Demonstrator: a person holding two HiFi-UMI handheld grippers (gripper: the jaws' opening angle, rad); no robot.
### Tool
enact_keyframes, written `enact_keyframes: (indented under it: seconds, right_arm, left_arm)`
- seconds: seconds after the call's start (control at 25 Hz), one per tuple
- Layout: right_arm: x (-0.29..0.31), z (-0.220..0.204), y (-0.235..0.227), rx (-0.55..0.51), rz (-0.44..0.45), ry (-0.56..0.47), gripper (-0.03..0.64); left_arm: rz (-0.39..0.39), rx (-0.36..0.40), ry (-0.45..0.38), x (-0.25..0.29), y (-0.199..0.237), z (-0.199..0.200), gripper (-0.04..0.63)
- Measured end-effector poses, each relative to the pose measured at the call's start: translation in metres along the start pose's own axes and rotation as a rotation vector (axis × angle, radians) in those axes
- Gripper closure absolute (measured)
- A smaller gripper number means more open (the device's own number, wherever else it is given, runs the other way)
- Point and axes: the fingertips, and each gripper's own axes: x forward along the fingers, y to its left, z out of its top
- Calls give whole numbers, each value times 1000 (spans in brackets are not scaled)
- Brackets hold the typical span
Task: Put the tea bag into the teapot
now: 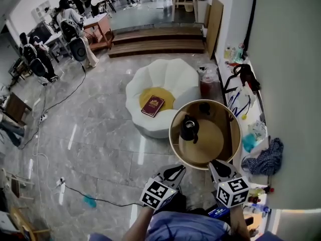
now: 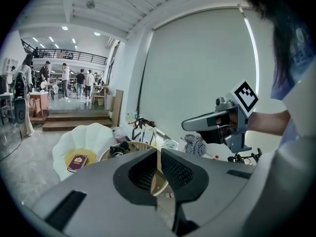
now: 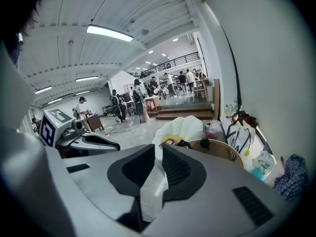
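A black teapot (image 1: 189,128) stands on the left part of a round wooden table (image 1: 231,134). A small dark round object (image 1: 204,108) lies at the table's far side; I cannot tell what it is. No tea bag can be made out in any view. My left gripper (image 1: 176,170) is held low before the table's near edge, and my right gripper (image 1: 216,164) is just at that edge. Both have their jaws together with nothing between them. The left gripper view shows the teapot (image 2: 118,149) past the jaws, and the right gripper view shows it (image 3: 183,143) too.
A white petal-shaped seat (image 1: 165,74) with a yellow cushion and a dark red book (image 1: 153,106) stands left of the table. A white ledge along the right wall holds bags, bottles and a checked cloth (image 1: 268,159). Cables run over the grey floor. People work at desks far off.
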Motion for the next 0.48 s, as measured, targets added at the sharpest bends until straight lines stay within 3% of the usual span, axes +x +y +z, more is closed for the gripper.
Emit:
enact_keyframes:
  seconds: [0.48]
  right_arm:
    - [-82,-58,19,31,17,-6,558]
  left_arm:
    - [-23,36,42,-19,-98,-23,575]
